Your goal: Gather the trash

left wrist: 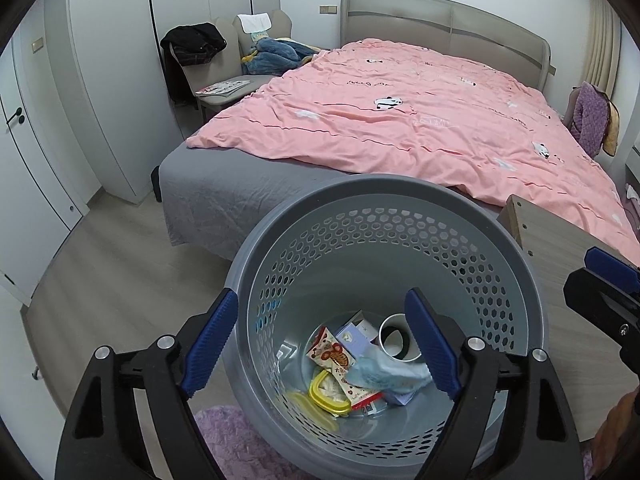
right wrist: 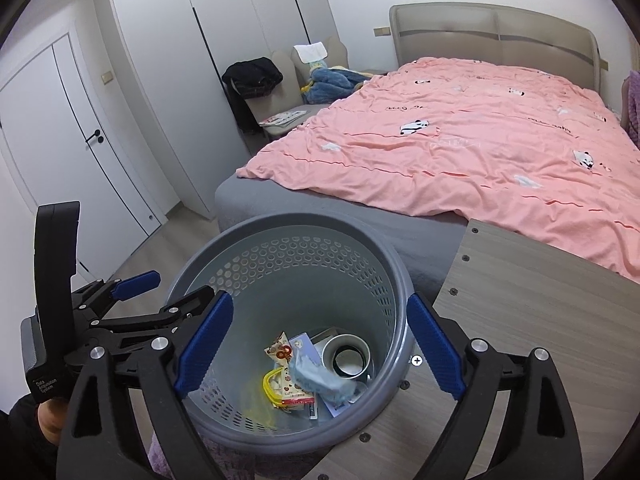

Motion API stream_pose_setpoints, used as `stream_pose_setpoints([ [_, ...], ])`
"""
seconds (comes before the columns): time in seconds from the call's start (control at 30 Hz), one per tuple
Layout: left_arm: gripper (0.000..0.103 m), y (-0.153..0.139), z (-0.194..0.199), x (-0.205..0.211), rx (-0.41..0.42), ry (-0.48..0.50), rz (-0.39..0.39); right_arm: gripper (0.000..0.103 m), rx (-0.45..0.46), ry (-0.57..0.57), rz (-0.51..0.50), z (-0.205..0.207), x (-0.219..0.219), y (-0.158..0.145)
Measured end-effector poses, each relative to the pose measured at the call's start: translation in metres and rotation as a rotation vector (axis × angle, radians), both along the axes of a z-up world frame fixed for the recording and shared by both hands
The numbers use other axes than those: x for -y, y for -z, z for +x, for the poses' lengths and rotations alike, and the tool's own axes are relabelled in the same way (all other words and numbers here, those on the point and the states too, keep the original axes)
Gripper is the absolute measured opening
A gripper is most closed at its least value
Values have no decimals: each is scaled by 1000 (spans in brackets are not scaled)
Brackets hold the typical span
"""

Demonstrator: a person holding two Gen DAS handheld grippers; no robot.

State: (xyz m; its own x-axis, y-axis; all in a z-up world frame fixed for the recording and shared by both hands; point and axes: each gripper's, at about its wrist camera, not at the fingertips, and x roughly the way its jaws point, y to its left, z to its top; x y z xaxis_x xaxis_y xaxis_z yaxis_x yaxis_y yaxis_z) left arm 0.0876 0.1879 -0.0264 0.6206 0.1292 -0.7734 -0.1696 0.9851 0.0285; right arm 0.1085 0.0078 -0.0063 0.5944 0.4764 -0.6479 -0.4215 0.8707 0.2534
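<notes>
Two grippers hang over the grey perforated bin (left wrist: 384,216): left gripper (left wrist: 324,344) and right gripper (right wrist: 320,344), both w/ jaws spread wide, nothing between. Trash sits well below at bin bottom: snack wrappers (left wrist: 334,354), crumpled blue tissue (right wrist: 320,378), tape roll (right wrist: 347,354), yellow-rimmed pack (left wrist: 326,394).

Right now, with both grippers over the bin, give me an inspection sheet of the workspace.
Surface: pale wood floor, wood-grain panel beside the bin.
Job's things: grey perforated plastic bin holds snack wrappers, a pale blue crumpled bag, a yellow-rimmed container, a white round tin.
Clutter: magazine and dark clothes on a chair.
Grippers: left gripper open, empty; right gripper open, empty.
Cables: nothing seen.
Surroundings: bed with pink duvet, white wardrobe.
</notes>
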Motion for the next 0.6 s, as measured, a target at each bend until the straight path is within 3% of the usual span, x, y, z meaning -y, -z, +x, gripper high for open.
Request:
stream_pose_setpoints([
  [0.6, 83, -2, -5, 6, -22, -3, 18, 95, -2, 13, 2, -7, 7, 3],
])
